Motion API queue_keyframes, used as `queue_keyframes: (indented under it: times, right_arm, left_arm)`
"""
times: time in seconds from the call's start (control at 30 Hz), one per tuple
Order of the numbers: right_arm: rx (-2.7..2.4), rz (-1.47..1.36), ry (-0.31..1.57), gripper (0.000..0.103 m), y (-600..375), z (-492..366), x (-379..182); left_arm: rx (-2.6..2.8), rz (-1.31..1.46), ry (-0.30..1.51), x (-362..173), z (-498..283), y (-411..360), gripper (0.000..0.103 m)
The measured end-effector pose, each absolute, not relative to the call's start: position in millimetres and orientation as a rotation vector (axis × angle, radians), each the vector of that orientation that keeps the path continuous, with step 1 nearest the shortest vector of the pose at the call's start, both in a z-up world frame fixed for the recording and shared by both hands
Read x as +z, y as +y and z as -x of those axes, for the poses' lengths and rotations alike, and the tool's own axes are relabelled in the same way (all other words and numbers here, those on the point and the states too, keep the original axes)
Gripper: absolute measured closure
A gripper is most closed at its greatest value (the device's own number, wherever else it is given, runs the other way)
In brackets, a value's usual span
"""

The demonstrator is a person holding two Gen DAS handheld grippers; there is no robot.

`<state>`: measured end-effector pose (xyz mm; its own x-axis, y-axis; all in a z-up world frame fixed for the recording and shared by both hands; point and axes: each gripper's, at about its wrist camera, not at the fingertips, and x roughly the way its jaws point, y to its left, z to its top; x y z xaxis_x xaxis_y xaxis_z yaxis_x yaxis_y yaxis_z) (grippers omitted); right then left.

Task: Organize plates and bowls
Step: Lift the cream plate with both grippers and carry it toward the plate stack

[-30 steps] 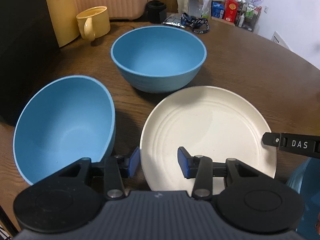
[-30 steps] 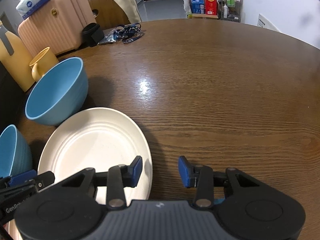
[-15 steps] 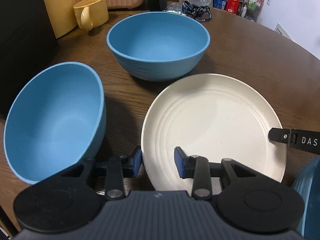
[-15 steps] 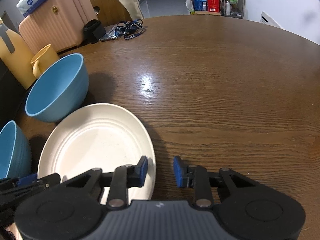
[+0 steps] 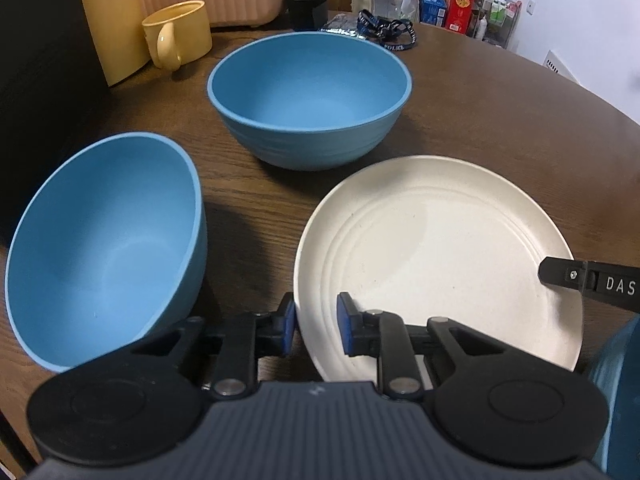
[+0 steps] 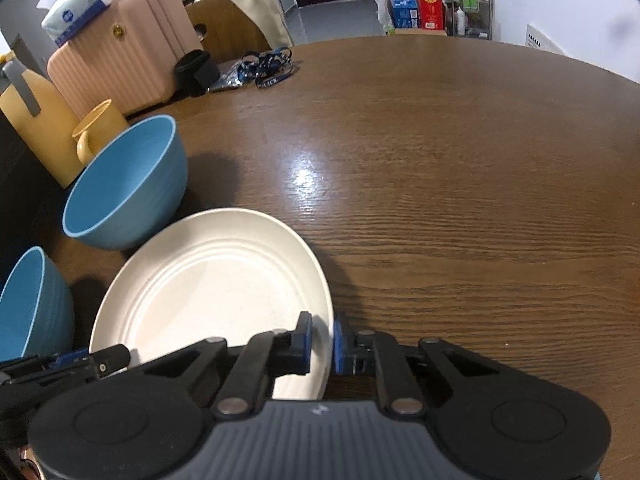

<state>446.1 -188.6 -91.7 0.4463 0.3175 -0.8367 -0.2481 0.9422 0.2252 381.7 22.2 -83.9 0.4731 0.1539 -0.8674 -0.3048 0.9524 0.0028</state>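
A cream plate (image 5: 436, 256) lies on the brown table; it also shows in the right wrist view (image 6: 212, 280). My right gripper (image 6: 321, 340) is shut on the plate's right rim. My left gripper (image 5: 315, 326) straddles the plate's near-left rim with a gap between its blue pads, open. One blue bowl (image 5: 308, 100) stands upright behind the plate. A second blue bowl (image 5: 104, 248) tilts at the left, close to my left gripper's left finger. Both bowls show in the right wrist view, the far one (image 6: 124, 184) and the near one (image 6: 32, 312).
A yellow mug (image 5: 180, 34), a yellow box (image 6: 36, 128), a pink suitcase (image 6: 120, 56), a black pouch (image 6: 198, 70) and lanyards (image 6: 268, 68) stand along the table's far left. A dark blue object (image 5: 618, 392) sits at the left wrist view's right edge.
My right gripper has closed onto the plate's right rim. My left gripper has narrowed a little around the plate's near-left rim. The plate and bowls keep their places.
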Motion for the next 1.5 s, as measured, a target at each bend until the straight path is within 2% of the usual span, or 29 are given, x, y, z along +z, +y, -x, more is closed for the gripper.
queue_keyframes:
  times: [0.7, 1.23, 1.5]
  right_arm:
    - [0.363, -0.161, 0.894, 0.093, -216, -408, -50]
    - [0.414, -0.233, 0.706, 0.093, -221, -324, -5]
    - [0.430, -0.241, 0.641, 0.093, -210, -271, 1]
  left_arm:
    - [0.235, 0.163, 0.924, -46, -351, 14, 0.081]
    - [0.230, 0.185, 0.770, -4, -281, 32, 0.081]
    - [0.233, 0.197, 0.715, 3, -233, 46, 0.081]
